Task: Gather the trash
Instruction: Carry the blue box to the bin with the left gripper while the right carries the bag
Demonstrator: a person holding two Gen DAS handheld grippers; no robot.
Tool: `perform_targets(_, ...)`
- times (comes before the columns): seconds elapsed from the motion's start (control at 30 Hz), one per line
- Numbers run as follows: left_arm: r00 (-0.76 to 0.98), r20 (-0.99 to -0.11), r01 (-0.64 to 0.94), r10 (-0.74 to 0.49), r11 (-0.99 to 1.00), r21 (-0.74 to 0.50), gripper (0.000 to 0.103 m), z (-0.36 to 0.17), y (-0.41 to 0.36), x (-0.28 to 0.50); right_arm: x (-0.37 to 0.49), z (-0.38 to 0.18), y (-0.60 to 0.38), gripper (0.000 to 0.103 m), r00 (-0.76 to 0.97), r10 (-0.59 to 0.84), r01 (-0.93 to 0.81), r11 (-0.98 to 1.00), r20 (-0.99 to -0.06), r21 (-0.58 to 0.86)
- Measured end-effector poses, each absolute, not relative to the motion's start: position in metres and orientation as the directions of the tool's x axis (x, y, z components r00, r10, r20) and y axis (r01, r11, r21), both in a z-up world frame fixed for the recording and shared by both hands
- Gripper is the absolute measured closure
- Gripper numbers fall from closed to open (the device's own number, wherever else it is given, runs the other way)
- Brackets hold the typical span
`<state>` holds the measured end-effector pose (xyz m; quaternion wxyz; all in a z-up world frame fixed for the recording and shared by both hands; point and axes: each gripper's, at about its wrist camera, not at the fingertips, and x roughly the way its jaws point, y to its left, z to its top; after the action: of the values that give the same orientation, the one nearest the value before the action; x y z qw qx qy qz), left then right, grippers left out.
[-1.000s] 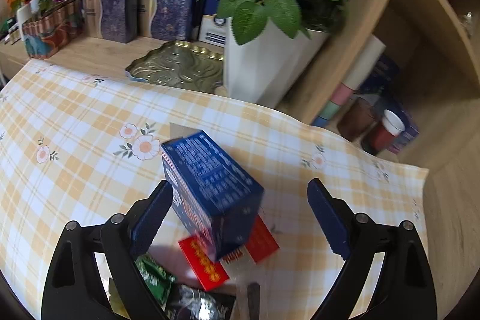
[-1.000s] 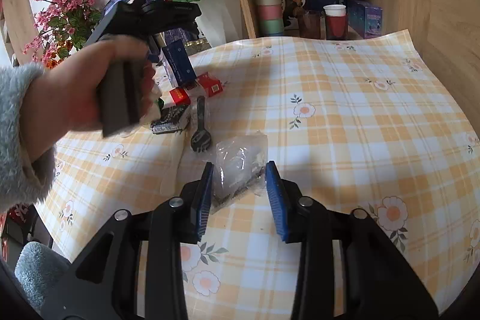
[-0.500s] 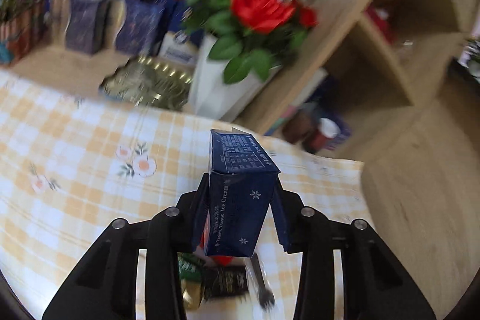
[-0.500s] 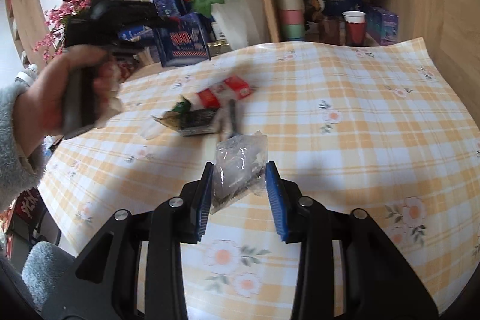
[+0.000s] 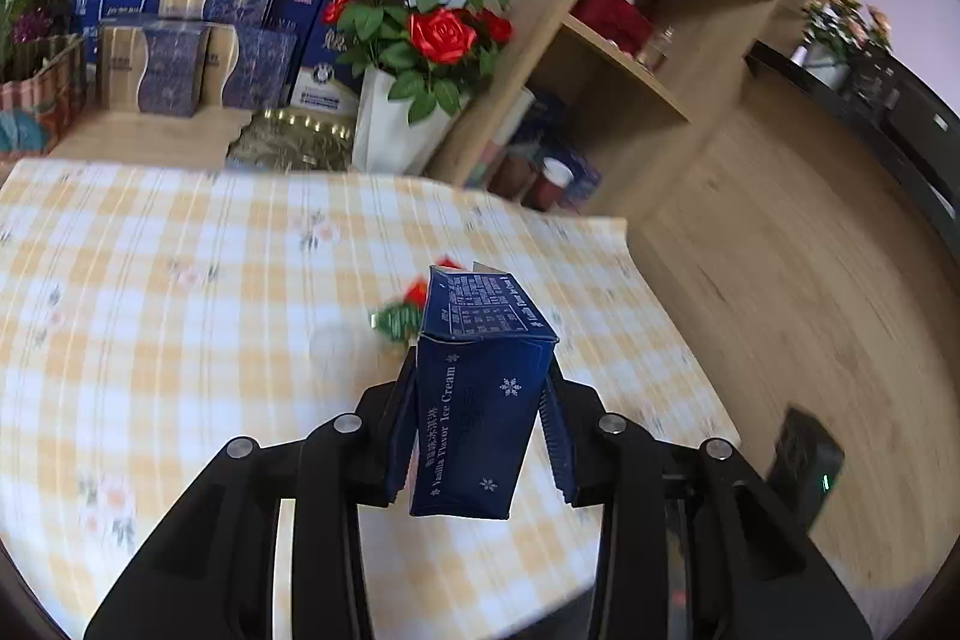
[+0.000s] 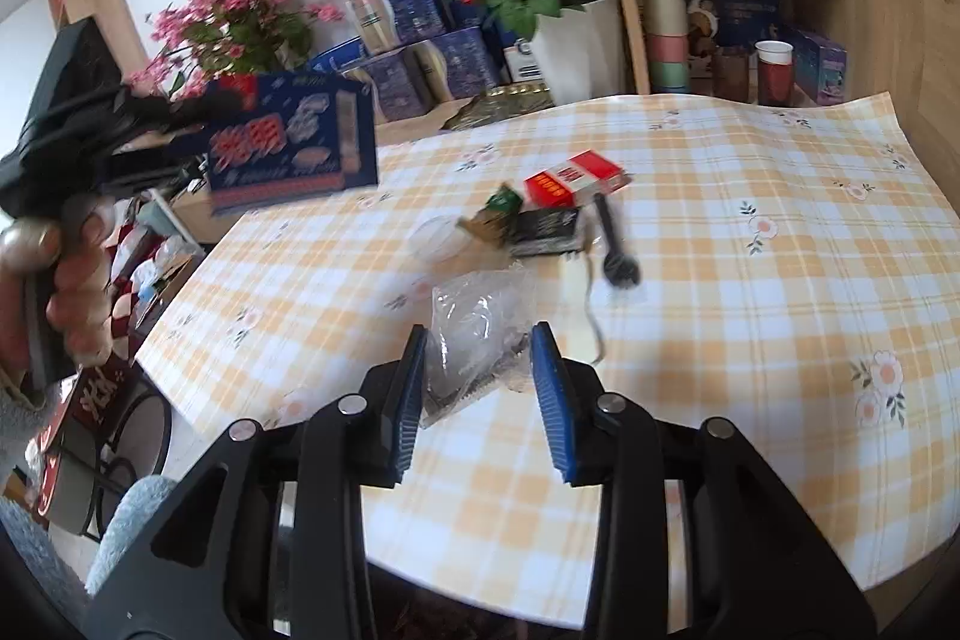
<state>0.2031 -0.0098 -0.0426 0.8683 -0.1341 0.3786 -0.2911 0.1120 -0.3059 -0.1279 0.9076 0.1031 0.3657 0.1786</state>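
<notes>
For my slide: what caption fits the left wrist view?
Left tool lifts a blue ice cream box above the checked tablecloth.

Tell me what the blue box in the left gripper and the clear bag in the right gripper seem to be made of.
Blue ice cream box: printed, slightly glossy cardboard, judging by its folded edges. Clear bag: thin crinkled plastic film, see-through and shiny.

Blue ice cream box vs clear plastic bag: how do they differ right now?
The blue ice cream box is rigid, opaque and printed; the clear plastic bag is see-through and crumpled. The box sits in the left gripper, the bag in the right gripper. The box fills its jaws squarely; the bag bulges loosely. Both are clamped and off the tablecloth.
</notes>
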Motion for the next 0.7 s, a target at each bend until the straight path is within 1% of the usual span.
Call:
perform_targets(0.27,0.432,-0.606,0.478,-0.668,0.739,-0.474,0.067,-0.059,0.023,0.104,0.063,-0.114,-0.286,0.066,0.667,0.408,-0.266,0.912,-0.623,0.312)
perform_targets(0.47,0.332,-0.635,0.537,-0.698,0.693,-0.481,0.067,-0.079,0.028,0.051,0.028,-0.112,-0.275,0.066,0.662,0.416,-0.275,0.909,-0.624,0.314)
perform_targets(0.57,0.278,-0.657,0.577,-0.701,0.669,-0.469,0.067,-0.095,0.024,0.027,0.014,-0.115,-0.271,0.066,0.652,0.418,-0.283,0.908,-0.633,0.308)
perform_targets(0.7,0.193,-0.710,0.629,-0.677,0.641,-0.440,0.067,-0.123,0.010,0.000,0.002,-0.121,-0.273,0.066,0.638,0.425,-0.273,0.904,-0.642,0.328)
